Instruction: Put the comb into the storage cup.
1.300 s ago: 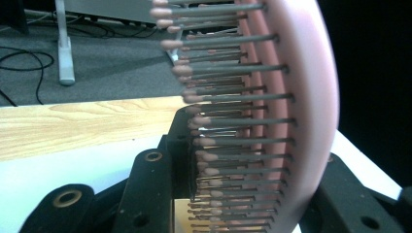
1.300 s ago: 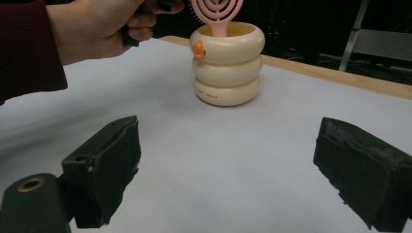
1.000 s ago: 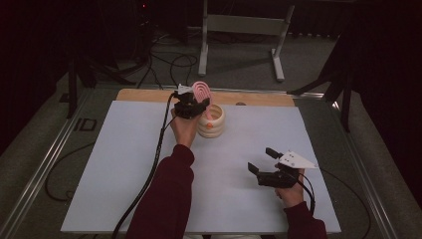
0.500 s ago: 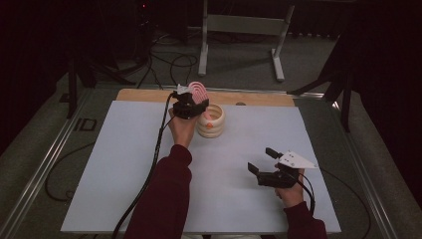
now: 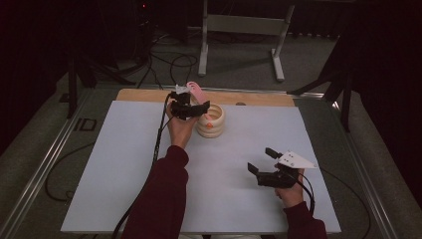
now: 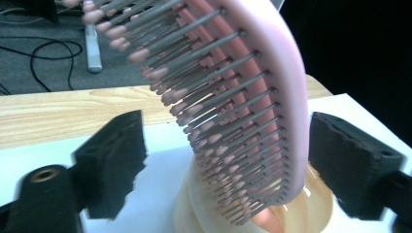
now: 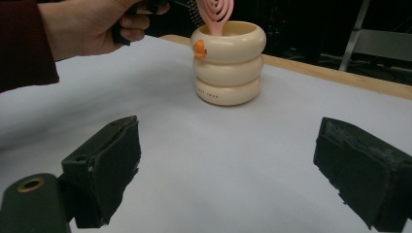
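At far centre of worktop (image 5: 124, 164), pink hairbrush (image 6: 252, 97) stands handle-down in cream ringed cup (image 5: 211, 122). Left hand-held gripper (image 5: 191, 107) jaws just opened, brush between, pads clear. Right hand-held gripper (image 5: 263, 162) open, empty, near right.

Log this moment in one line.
left gripper: open, just released | brush: standing in cup | right gripper: open, empty

Cream cup (image 5: 210, 123) on white table (image 5: 124, 169)
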`<action>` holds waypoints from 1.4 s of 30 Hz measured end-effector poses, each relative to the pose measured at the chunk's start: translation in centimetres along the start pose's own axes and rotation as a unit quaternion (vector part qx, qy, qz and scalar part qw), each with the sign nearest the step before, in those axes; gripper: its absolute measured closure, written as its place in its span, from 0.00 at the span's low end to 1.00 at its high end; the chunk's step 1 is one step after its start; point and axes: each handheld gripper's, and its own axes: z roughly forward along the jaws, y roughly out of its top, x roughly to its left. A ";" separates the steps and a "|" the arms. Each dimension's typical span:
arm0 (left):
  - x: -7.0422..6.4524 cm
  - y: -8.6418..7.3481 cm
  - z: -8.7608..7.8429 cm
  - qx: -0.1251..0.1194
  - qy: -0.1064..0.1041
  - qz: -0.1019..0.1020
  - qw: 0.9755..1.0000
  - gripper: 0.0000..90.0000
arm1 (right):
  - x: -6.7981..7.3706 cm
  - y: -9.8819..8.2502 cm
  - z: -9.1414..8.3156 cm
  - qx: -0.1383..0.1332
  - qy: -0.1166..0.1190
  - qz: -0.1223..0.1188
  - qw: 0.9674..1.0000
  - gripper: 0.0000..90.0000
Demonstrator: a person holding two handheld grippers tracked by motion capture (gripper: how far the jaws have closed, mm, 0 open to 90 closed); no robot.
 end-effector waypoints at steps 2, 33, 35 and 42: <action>0.0 0.0 -0.3 -0.002 0.000 0.000 1.000 0.09 | 0.0 0.0 0.0 0.001 0.001 0.000 1.000 0.11; 2.6 -4.0 -10.9 -0.031 -0.038 0.100 0.994 0.00 | 0.2 0.3 0.2 0.008 -0.005 -0.004 1.000 0.11; 2.8 -4.5 -11.9 -0.035 -0.037 0.104 0.993 0.00 | 0.2 0.3 0.1 0.007 -0.007 -0.004 1.000 0.11; 3.3 -5.7 -14.1 -0.042 -0.035 0.115 0.992 0.00 | 0.3 0.3 0.0 0.007 -0.008 -0.004 1.000 0.11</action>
